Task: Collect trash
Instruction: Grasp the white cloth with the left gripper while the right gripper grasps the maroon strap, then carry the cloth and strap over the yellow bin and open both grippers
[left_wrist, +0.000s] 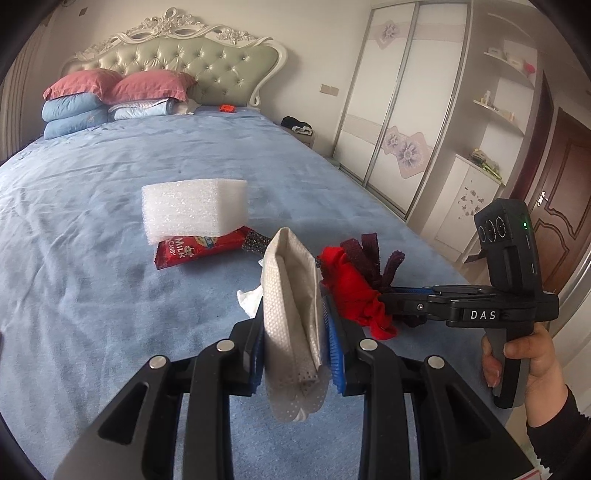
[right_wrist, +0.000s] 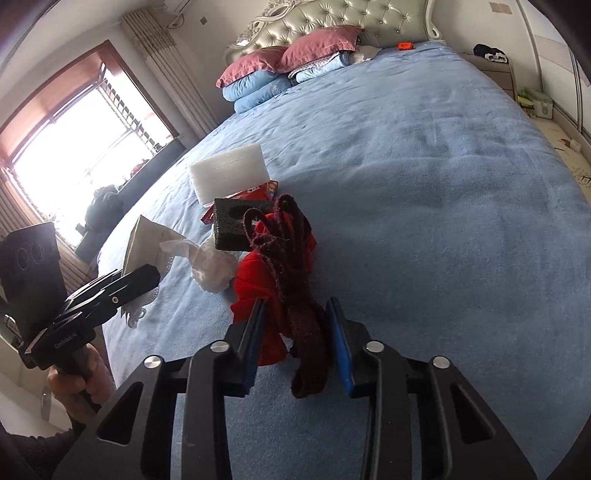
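Observation:
My left gripper (left_wrist: 295, 325) is shut on a folded white paper towel (left_wrist: 291, 314), held above the blue bed. My right gripper (right_wrist: 299, 325) is shut on a bundle of red cloth (right_wrist: 269, 280) and dark maroon strips (right_wrist: 295, 295); the bundle also shows in the left wrist view (left_wrist: 351, 288). On the bed lie a white foam block (left_wrist: 194, 208), a red milk candy wrapper (left_wrist: 199, 249), a dark grey foam piece (right_wrist: 231, 225) and a crumpled white tissue (right_wrist: 210, 266). The tissue peeks out behind the paper towel in the left wrist view (left_wrist: 249, 299).
The blue bedspread (left_wrist: 110, 295) fills both views. Pink and blue pillows (left_wrist: 110, 99) and a small orange object (left_wrist: 227, 108) lie by the headboard. A wardrobe (left_wrist: 399, 110) and door stand to the right, a nightstand (right_wrist: 495, 62) beside the bed, a window (right_wrist: 74, 147) to the left.

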